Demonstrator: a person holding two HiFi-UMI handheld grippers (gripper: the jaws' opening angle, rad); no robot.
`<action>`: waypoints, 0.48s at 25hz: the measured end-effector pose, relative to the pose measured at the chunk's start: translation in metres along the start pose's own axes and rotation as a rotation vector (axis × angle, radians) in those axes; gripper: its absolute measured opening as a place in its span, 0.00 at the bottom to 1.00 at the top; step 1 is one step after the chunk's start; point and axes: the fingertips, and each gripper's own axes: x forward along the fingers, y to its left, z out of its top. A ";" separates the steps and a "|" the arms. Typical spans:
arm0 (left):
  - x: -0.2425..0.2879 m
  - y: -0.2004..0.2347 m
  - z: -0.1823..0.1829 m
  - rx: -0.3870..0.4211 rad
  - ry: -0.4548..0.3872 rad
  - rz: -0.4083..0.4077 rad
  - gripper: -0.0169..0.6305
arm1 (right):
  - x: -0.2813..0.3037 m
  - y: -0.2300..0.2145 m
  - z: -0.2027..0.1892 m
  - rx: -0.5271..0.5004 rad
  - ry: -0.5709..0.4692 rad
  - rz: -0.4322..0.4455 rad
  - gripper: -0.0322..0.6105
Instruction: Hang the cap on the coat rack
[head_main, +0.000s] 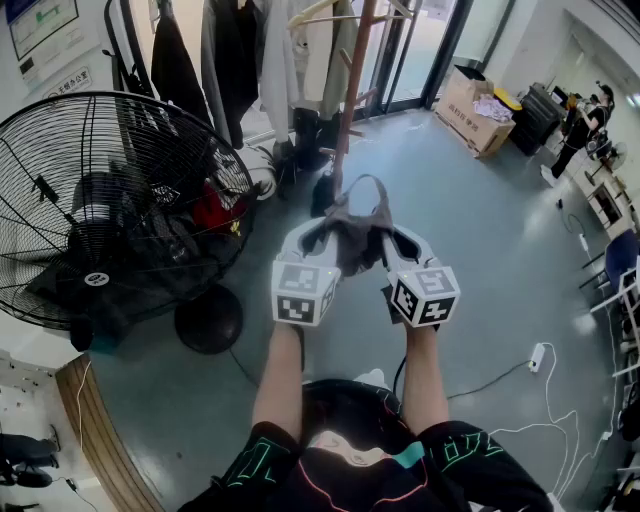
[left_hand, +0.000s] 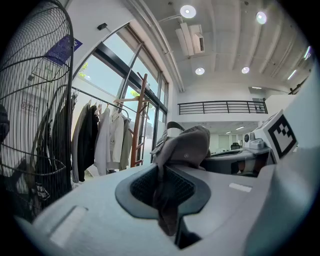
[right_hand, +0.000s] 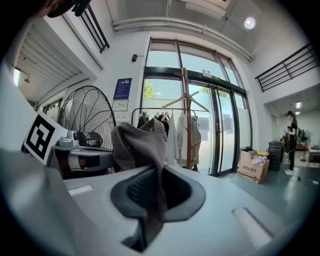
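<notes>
Over the grey-green floor (head_main: 500, 240), the left gripper (head_main: 318, 238) and right gripper (head_main: 398, 242) each have their fingers pinching the grey-brown cap (head_main: 357, 232), held aloft between them facing the wooden coat rack (head_main: 352, 90), black fan (head_main: 110, 200) at left, cardboard box (head_main: 472, 115) far right.

Tally by kind, floor to doorway.
One cap (head_main: 358, 232), two grippers (left gripper (head_main: 318, 238), right gripper (head_main: 397, 242)), one wooden coat rack (head_main: 352, 90), one large floor fan (head_main: 110, 200), one open cardboard box (head_main: 470, 118), one white power strip (head_main: 537, 357), one person (head_main: 580, 125) standing far off.
</notes>
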 end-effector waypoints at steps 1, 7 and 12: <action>0.001 0.000 0.000 0.001 -0.001 -0.001 0.09 | 0.000 0.000 0.000 -0.005 -0.002 0.001 0.09; 0.006 -0.001 0.002 0.002 -0.011 -0.014 0.09 | 0.000 -0.007 0.005 -0.012 -0.028 -0.032 0.09; 0.018 -0.004 0.000 -0.016 -0.009 -0.022 0.09 | -0.004 -0.014 0.001 -0.045 -0.002 -0.044 0.10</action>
